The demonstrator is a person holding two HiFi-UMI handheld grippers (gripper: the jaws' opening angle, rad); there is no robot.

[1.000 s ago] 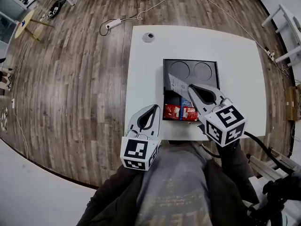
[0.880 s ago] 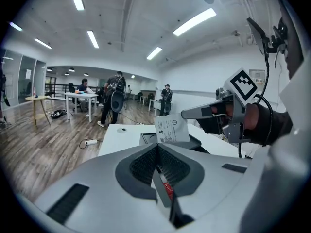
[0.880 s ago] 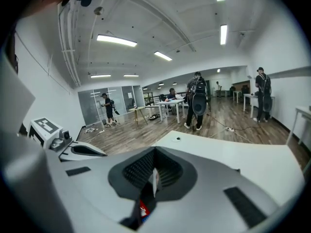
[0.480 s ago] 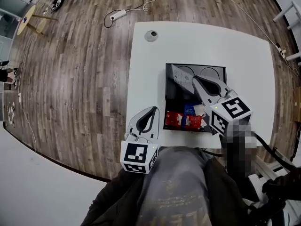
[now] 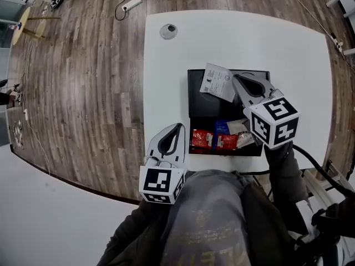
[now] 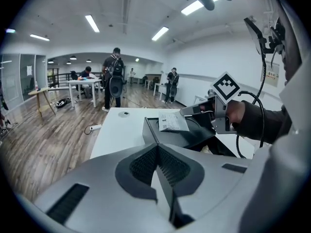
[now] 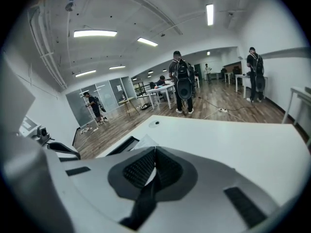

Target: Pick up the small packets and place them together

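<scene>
My right fingers (image 5: 239,81) are pinched shut on a white packet (image 5: 216,82) over the far end of the black tray (image 5: 191,98), not yet laid beside the red packets (image 5: 213,140) toward the near edge of the table (image 5: 183,49), while my left fingers (image 5: 178,134) stay closed and empty.

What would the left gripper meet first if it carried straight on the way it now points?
Probably the white table, just beside the left wall of the black tray. The left gripper tilts downward over the table's near edge. Depth is unclear, so it might graze that wall instead.
</scene>
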